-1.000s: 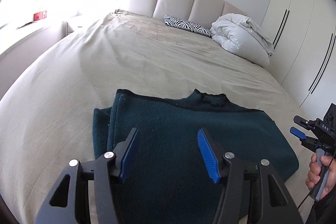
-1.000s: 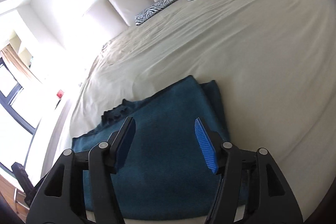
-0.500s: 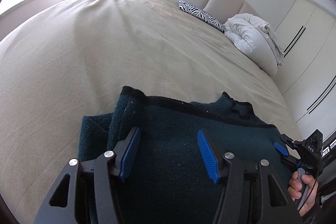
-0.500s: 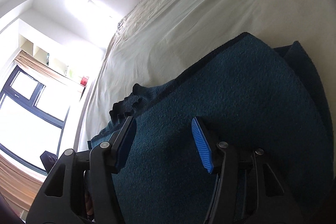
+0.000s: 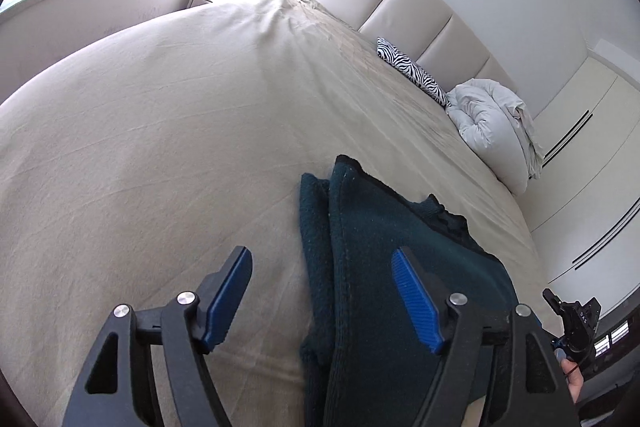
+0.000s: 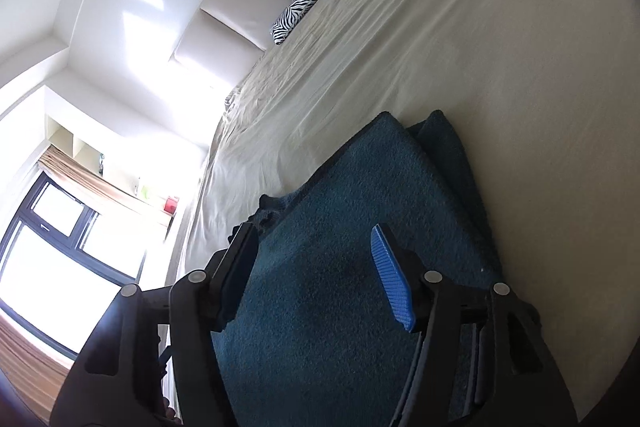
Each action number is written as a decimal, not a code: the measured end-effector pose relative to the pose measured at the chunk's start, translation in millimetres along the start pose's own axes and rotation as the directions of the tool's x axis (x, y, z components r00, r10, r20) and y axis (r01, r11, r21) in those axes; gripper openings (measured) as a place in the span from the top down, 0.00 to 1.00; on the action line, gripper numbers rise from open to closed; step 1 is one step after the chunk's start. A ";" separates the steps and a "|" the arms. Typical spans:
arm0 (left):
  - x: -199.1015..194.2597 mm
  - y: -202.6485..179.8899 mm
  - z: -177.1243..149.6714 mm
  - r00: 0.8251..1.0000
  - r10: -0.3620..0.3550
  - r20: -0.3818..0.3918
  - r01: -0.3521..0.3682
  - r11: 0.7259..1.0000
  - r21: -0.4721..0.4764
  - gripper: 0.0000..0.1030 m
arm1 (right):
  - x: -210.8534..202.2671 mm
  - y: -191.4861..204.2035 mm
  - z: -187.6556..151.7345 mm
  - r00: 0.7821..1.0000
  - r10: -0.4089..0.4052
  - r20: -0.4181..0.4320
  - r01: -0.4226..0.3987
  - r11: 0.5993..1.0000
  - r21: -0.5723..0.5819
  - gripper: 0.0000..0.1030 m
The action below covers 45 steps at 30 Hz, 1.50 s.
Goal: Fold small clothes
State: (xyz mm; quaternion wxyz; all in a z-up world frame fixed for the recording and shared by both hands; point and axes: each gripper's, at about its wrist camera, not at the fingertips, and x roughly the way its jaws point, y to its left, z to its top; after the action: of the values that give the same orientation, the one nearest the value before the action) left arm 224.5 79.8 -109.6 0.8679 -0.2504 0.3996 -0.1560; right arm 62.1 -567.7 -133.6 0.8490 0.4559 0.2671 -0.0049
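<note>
Since a second ago the left gripper [image 5: 322,291] has slid toward the window-side edge of the dark teal sweater [image 5: 384,279], so that edge now runs up between its fingers where before both fingers hung over the middle of the garment. The right gripper [image 6: 316,275] has dropped closer to the sweater [image 6: 352,239] and rolled, and the knit now fills the lower part of its view.

The sweater lies flat on the beige bedsheet [image 5: 160,147] near the foot of the bed, already partly folded: a doubled strip shows along each side edge and the collar [image 5: 440,211] points toward the headboard [image 5: 404,11]. Well beyond the sweater, up by the headboard, sit a zebra-print pillow [image 5: 412,71] and a bunched white duvet [image 5: 496,123].

Both pairs of jaws are opening. The left pair stands wide, one pad over bare sheet on the window side of the sweater, the other over the knit; nothing is pinched. The right pair is moderately apart above the cloth, with the sweater seen between the pads but not clamped. In the left wrist view the right tool appears small past the sweater's far edge, held in a hand [image 5: 574,383].

The straddling pose of the left gripper suggests it is lining up to pinch the folded side edge, while the right hovers low, likely to take its own side for the next fold.
</note>
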 end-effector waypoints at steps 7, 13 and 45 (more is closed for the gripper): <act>3.9 10.1 -21.5 0.988 -0.117 -0.099 0.106 0.989 -0.104 0.27 | 33.6 48.0 -42.5 0.983 0.094 -0.159 -0.100 0.994 -0.032 0.42; 25.3 9.9 -17.6 0.969 -0.170 -0.177 0.145 0.979 -0.146 0.24 | 59.1 75.0 -71.4 0.960 0.145 -0.241 -0.154 0.988 -0.019 0.42; 49.1 44.1 -15.1 0.885 -0.366 -0.286 0.289 0.916 -0.277 0.81 | 100.6 137.1 -130.9 0.863 0.204 -0.462 -0.237 0.971 -0.014 0.42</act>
State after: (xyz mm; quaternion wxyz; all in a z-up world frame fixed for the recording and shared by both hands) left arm 247.0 88.4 -172.9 0.7145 -0.3818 0.5068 -0.2947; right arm 124.2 -362.3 -131.7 0.7725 0.4416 0.4056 0.2090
